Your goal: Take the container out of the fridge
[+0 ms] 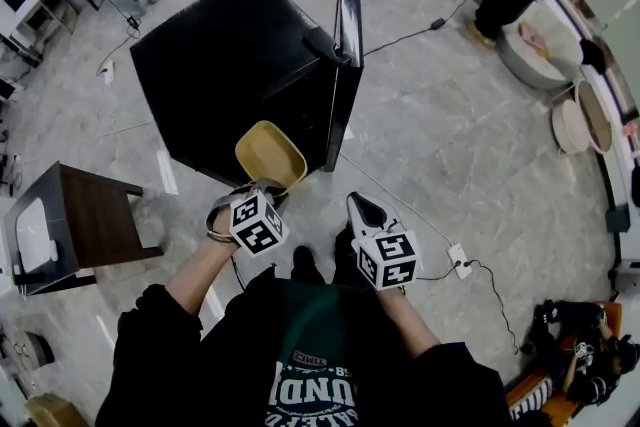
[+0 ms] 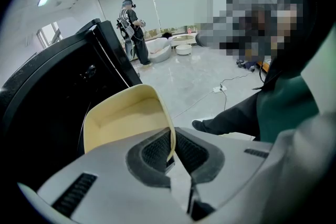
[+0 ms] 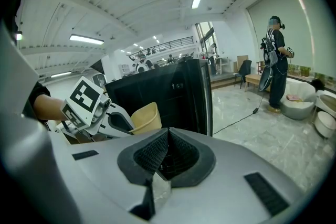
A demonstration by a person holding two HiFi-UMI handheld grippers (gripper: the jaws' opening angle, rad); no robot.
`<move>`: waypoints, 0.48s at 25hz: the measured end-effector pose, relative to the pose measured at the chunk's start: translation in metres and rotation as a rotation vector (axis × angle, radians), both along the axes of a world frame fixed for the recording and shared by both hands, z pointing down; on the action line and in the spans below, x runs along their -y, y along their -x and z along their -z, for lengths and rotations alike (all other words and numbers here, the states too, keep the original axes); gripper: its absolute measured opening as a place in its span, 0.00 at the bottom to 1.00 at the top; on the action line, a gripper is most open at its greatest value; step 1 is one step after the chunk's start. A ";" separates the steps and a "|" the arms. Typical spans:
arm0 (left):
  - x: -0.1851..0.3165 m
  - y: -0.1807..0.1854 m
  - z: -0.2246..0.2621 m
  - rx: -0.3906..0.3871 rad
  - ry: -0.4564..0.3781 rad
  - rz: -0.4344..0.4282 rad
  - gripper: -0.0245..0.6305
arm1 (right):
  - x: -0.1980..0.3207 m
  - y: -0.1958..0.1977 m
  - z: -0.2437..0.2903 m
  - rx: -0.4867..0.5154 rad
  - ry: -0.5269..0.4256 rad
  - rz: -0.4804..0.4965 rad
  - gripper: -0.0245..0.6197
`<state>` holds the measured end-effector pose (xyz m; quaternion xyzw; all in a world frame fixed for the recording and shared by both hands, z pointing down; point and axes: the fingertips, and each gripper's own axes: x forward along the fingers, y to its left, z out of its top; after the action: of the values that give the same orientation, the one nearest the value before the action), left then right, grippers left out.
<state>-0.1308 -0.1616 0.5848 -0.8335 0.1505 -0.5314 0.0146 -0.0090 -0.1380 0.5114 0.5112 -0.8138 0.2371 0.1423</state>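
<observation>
The yellow container (image 1: 270, 155) is in the middle of the head view, right by the black fridge (image 1: 230, 55). My left claw (image 1: 258, 190) pinches its rim. My right claw (image 1: 360, 208), lower right, is closed on nothing.

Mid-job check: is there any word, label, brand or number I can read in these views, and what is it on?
"UNDI": large white letters on the green shirt, cut off at the picture's edge, so only partly readable and not certain.
Smaller print around those letters: too blurred to read.
Fridge and container: no label shows in any view.
</observation>
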 end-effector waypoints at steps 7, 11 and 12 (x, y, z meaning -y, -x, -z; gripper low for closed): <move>0.006 -0.002 -0.003 0.000 0.006 0.007 0.08 | 0.005 0.000 -0.002 -0.002 0.003 0.015 0.09; 0.009 -0.003 -0.006 0.001 0.018 0.015 0.08 | 0.011 -0.002 -0.003 -0.004 0.006 0.020 0.09; 0.009 -0.003 -0.008 0.001 0.023 0.016 0.08 | 0.012 -0.002 -0.004 -0.004 0.009 0.021 0.09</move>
<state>-0.1279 -0.1708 0.5923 -0.8320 0.1513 -0.5337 0.0007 -0.0067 -0.1498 0.5151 0.5026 -0.8176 0.2385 0.1487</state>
